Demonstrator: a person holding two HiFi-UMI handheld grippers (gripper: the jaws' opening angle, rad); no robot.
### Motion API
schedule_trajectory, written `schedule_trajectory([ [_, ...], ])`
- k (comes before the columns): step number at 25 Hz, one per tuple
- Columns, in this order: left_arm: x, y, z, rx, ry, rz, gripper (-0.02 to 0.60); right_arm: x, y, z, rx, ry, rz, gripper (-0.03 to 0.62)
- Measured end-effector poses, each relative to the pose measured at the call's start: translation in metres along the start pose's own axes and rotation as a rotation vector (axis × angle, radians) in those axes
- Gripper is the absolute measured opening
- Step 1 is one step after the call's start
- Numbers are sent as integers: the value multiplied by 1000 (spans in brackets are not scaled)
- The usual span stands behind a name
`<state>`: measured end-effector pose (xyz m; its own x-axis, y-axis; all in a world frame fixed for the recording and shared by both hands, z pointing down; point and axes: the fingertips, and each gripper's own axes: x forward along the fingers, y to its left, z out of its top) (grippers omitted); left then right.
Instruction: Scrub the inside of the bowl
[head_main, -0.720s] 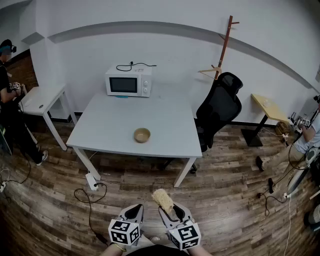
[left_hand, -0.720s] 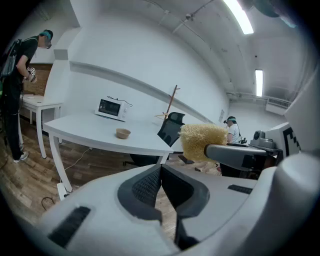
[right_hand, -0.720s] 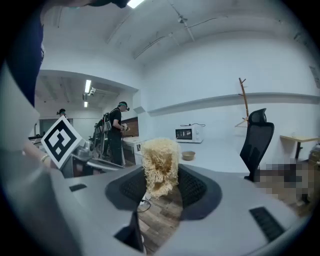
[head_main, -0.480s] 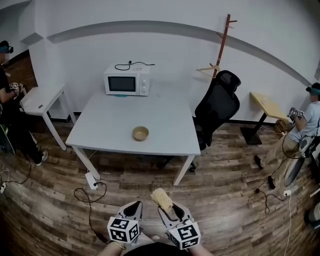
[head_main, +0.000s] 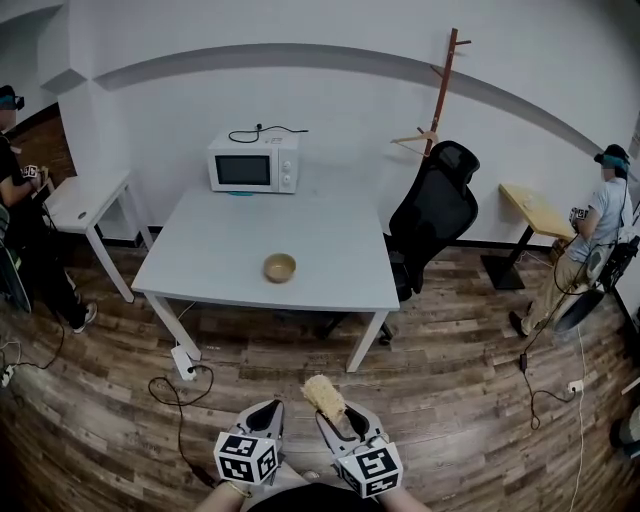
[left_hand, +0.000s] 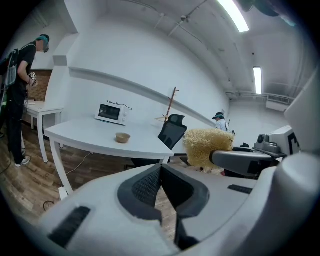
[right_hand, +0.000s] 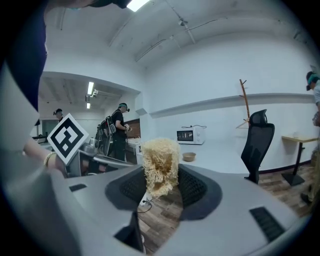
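**Bowl on the counter, scrubber gripped in your right claw**

A small tan bowl (head_main: 280, 267) sits upright on a white counter (head_main: 230, 230), toward the near edge and roughly midway along it. Nothing touches the bowl. A white microwave (head_main: 254, 161) stands at the far end of the same counter, well apart from the bowl, with a black cord looped on top.

You are standing back from the counter, with wooden floor (head_main: 450, 380) between you and it. Your right claw (head_main: 343, 418) is clenched on a pale, fibrous scrubber (head_main: 324, 397). The right gripper view shows the pads pressing it from both sides, with most of the scrubber sticking out past the tips. Your left claw (head_main: 270, 415) is just beside the right one, with its jaws pressed together and nothing between them. Both claws point toward the counter and slightly downward, well apart from the bowl.

A black office chair (head_main: 435, 215) stands at the counter's right side. A wooden coat stand (head_main: 445, 90) rises behind it against the white wall. A white power strip (head_main: 183, 362) with a black cable lies on the floor by the counter's near left leg. A white side table (head_main: 90, 195) stands off to the left, with a person at the left (head_main: 20, 200) beside it. A wooden desk (head_main: 535, 212) is off to the right, with a person at the right (head_main: 598, 235) near it.
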<state>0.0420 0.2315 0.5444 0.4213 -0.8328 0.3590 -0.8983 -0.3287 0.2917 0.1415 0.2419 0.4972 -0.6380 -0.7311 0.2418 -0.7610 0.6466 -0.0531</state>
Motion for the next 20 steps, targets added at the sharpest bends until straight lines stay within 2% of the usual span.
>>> schedule_trajectory([
  [12, -9, -12, -20, -18, 19, 33, 18, -11, 5, -17, 46, 15, 44, 175],
  [20, 2, -12, -21, -5, 46, 23, 18, -11, -3, -27, 98, 27, 24, 176],
])
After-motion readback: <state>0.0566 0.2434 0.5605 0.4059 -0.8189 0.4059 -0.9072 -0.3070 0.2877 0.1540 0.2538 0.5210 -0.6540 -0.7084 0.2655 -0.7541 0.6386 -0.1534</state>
